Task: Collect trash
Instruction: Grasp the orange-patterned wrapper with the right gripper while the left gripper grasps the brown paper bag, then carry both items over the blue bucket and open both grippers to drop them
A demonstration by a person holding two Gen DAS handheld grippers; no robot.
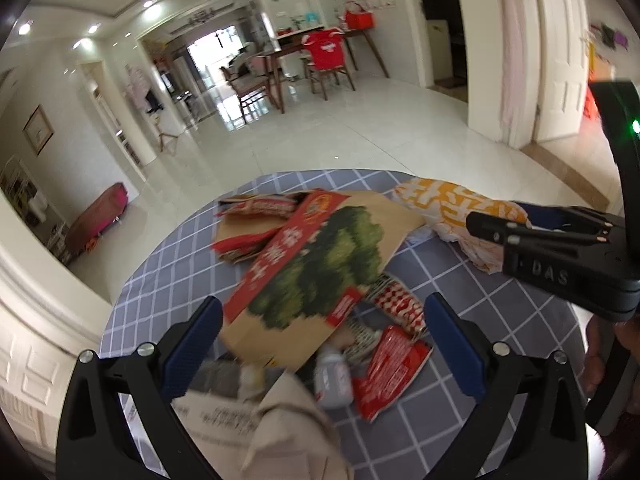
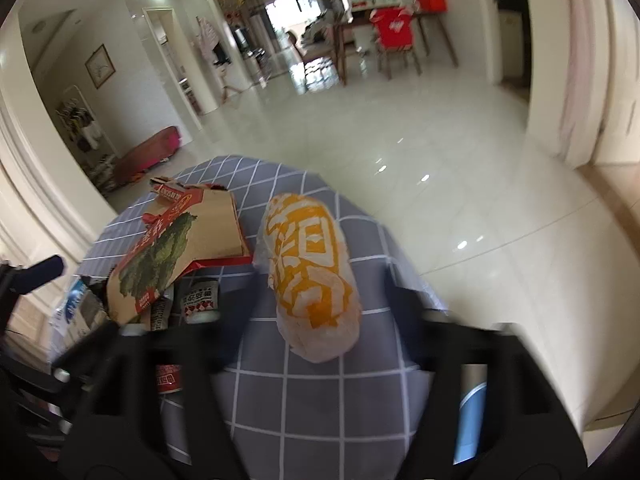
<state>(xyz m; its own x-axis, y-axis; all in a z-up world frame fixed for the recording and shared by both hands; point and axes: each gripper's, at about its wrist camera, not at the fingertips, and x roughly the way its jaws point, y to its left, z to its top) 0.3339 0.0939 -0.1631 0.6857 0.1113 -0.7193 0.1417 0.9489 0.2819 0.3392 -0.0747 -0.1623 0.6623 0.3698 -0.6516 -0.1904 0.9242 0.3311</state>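
A round table (image 1: 168, 280) with a grey checked cloth holds a pile of trash. A brown paper bag with a green tree print (image 1: 320, 256) lies on red snack wrappers (image 1: 392, 372) and a small white bottle (image 1: 332, 380). A white and orange wrapper (image 1: 452, 216) lies at the right; it also shows in the right wrist view (image 2: 312, 280). My left gripper (image 1: 320, 344) is open over the pile. My right gripper (image 2: 316, 316) is open, its blurred fingers on either side of the near end of the orange wrapper. It shows at the right of the left wrist view (image 1: 552, 248).
Crumpled beige paper (image 1: 288, 432) lies at the table's near edge. The bag and wrappers show in the right wrist view (image 2: 176, 248). Beyond the table is shiny tiled floor (image 1: 360, 140), with a dining table and chairs (image 1: 320, 64) far back.
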